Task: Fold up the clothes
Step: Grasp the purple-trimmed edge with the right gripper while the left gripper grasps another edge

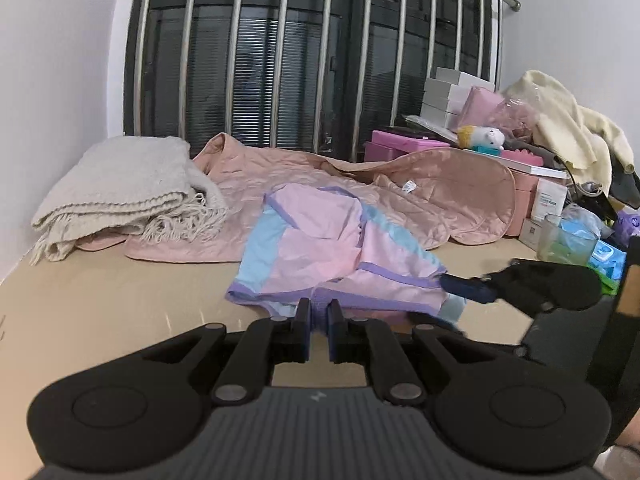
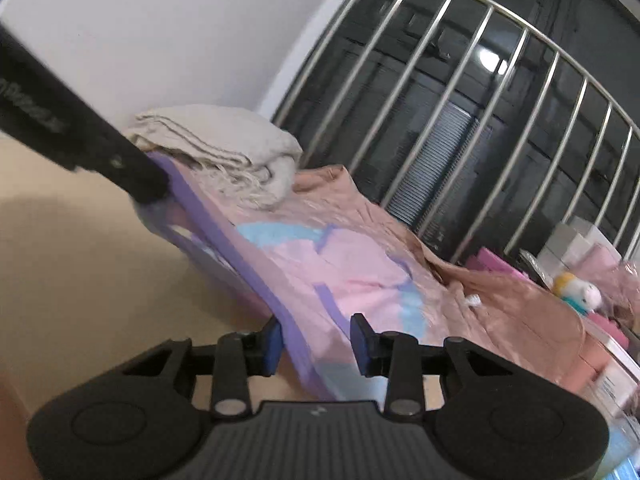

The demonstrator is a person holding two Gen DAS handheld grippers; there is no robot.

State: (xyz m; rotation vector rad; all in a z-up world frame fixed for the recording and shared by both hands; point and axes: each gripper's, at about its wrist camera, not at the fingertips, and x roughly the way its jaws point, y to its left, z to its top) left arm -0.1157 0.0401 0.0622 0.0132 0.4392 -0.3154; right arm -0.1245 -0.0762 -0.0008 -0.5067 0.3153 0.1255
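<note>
Nearest in the left wrist view, left gripper (image 1: 318, 316) pinched down narrow on the purple hem of the garment (image 1: 340, 248), a sliver of cloth showing between the blue pads. In the right wrist view, right gripper (image 2: 316, 340) standing partly apart, the purple-edged hem passing between its fingers with a gap on each side, not pressed.

Garment lying rumpled on the tan table (image 1: 100, 304), its near edge lifted: thin, smooth pink fabric with pale blue panels and purple trim along hems and seams, folded over on itself in the middle.

Behind it, spread flat, a peach quilted cover (image 1: 440, 200) bearing a small white tag (image 1: 409, 187), print too small to read. To the left, a folded cream blanket (image 1: 120, 192) with fringe. Further right, pink and white boxes (image 1: 448, 96), a small plush toy (image 1: 482, 138), a white carton (image 1: 550, 199) with unreadable lettering. At the back, metal bars (image 1: 280, 52) before a dark window.
</note>
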